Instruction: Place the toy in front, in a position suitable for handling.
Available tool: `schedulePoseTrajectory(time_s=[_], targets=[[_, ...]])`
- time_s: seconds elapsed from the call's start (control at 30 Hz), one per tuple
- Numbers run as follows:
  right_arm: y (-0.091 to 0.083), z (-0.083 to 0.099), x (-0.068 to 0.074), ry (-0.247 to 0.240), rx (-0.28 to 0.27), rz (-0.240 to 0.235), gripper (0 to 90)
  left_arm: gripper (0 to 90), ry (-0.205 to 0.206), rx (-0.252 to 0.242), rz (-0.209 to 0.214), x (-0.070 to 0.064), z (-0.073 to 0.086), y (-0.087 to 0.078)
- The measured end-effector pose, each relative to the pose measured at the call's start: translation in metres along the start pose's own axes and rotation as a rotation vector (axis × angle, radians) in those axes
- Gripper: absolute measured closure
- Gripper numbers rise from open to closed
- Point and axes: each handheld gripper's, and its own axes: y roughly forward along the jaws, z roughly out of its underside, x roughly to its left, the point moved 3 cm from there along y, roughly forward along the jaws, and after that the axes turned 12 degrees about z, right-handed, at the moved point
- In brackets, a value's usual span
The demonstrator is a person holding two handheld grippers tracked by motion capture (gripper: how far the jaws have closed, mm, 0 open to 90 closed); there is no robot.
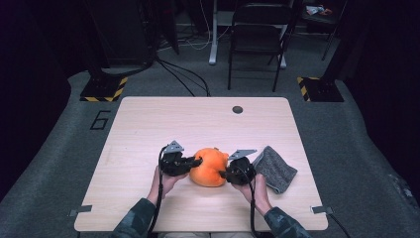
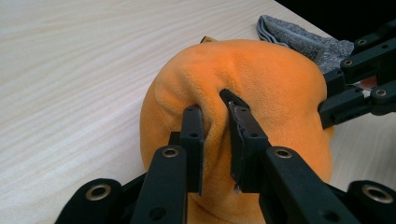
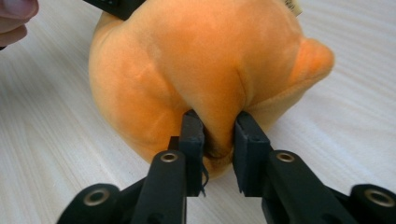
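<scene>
An orange plush toy point(image 1: 210, 167) lies near the front middle of the light wooden table point(image 1: 148, 124). My left gripper point(image 1: 197, 161) comes at it from the left and is shut on a fold of its fabric; in the left gripper view the jaws pinch the orange plush toy point(image 2: 261, 74) at my left gripper point(image 2: 215, 112). My right gripper point(image 1: 224, 174) holds the toy's right side. The right gripper view has my right gripper point(image 3: 217, 128) shut on a fold of the orange plush toy point(image 3: 187, 60).
A folded grey cloth point(image 1: 275, 167) lies just right of the right gripper, also the grey cloth point(image 2: 299, 37) beyond the toy. A dark round hole point(image 1: 237, 109) sits near the table's far edge. A black chair point(image 1: 257, 34) stands behind the table.
</scene>
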Motion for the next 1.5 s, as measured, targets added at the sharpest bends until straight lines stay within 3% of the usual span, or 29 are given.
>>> schedulePoseTrajectory(time_s=[0.2, 0.37, 0.63, 0.73, 0.77, 0.87, 1.03, 1.07, 1.1, 1.17, 1.23, 1.3, 1.37, 1.43, 1.47, 1.5], targets=[[-0.020, -0.014, -0.010, -0.022, -0.050, 0.042, 78.5, 78.4, 0.011, -0.027, 0.019, -0.012, -0.007, -0.008], [-0.032, -0.024, -0.018, -0.047, -0.058, 0.056, 78.7, 78.6, 0.032, -0.040, 0.023, -0.030, -0.013, -0.012], [-0.027, -0.033, -0.027, -0.113, -0.027, 0.080, 78.8, 78.6, 0.021, -0.015, 0.033, -0.041, -0.009, -0.007], [-0.015, -0.033, -0.030, -0.126, 0.001, 0.083, 78.7, 78.6, 0.008, 0.011, 0.033, -0.040, -0.003, -0.002], [-0.011, -0.032, -0.031, -0.137, 0.009, 0.084, 78.6, 78.6, 0.004, 0.049, 0.026, -0.037, 0.004, 0.005], [0.007, -0.026, -0.031, -0.138, 0.037, 0.095, 77.9, 78.5, -0.027, 0.045, 0.045, -0.030, 0.012, 0.013], [0.008, -0.024, -0.034, -0.136, 0.031, 0.096, 75.2, 74.5, -0.005, 0.060, 0.041, -0.031, 0.009, 0.011], [0.007, -0.023, -0.035, -0.138, 0.033, 0.096, 74.9, 68.6, -0.007, 0.051, 0.045, -0.031, 0.008, 0.010], [0.007, -0.023, -0.035, -0.138, 0.033, 0.096, 74.9, 68.6, -0.005, 0.055, 0.048, -0.031, 0.006, 0.008], [0.007, -0.023, -0.036, -0.136, 0.030, 0.094, 74.5, 53.5, 0.001, 0.061, 0.034, -0.028, 0.001, 0.002], [0.006, -0.022, -0.037, -0.137, 0.026, 0.087, 72.9, 43.4, -0.006, 0.026, 0.020, -0.024, -0.004, -0.004], [0.006, -0.023, -0.036, -0.135, 0.026, 0.090, 72.1, 40.0, -0.007, 0.005, 0.001, -0.018, -0.010, -0.010], [0.004, -0.024, -0.036, -0.148, 0.020, 0.100, 66.2, 34.4, -0.011, -0.027, -0.025, -0.004, -0.018, -0.013], [0.001, -0.024, -0.037, -0.147, 0.015, 0.100, 61.5, 33.5, -0.022, -0.033, -0.033, 0.000, -0.019, -0.012], [-0.003, -0.025, -0.039, -0.115, 0.009, 0.097, 46.6, 32.1, -0.023, -0.034, -0.051, 0.009, -0.022, -0.010], [-0.003, -0.025, -0.039, -0.115, 0.009, 0.097, 46.6, 32.0, -0.023, -0.034, -0.051, 0.009, -0.022, -0.010]])
